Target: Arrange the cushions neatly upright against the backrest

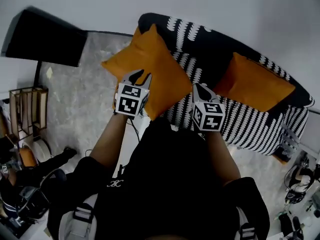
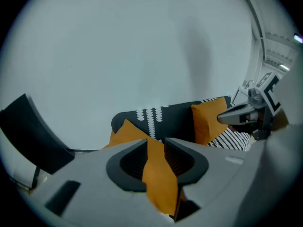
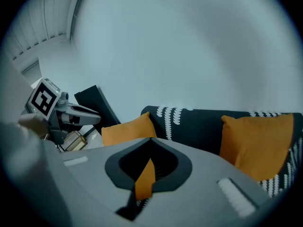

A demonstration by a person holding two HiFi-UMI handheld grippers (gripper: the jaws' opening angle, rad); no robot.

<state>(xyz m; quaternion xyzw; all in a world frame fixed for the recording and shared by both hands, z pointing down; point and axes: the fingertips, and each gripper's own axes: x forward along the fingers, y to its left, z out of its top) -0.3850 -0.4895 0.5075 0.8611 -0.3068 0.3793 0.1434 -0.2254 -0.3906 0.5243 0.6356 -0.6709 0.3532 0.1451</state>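
Observation:
An orange cushion (image 1: 155, 69) lies tilted over the left end of the black-and-white patterned sofa (image 1: 250, 126), one corner up on the backrest (image 1: 210, 44). My left gripper (image 1: 137, 75) is at its near left edge. In the left gripper view its jaws (image 2: 155, 148) stand apart with a fold of the cushion's fabric (image 2: 160, 178) between them. My right gripper (image 1: 199, 86) holds the near right edge, and its jaws (image 3: 150, 161) are shut on a thin fold (image 3: 144, 181). A second orange cushion (image 1: 257, 84) leans against the backrest at the right.
A black panel (image 1: 45, 39) leans on the white wall to the sofa's left. A wooden rack (image 1: 27, 109) stands on the grey floor (image 1: 85, 99) at far left. Shoes and clutter (image 1: 300, 184) lie at the lower right.

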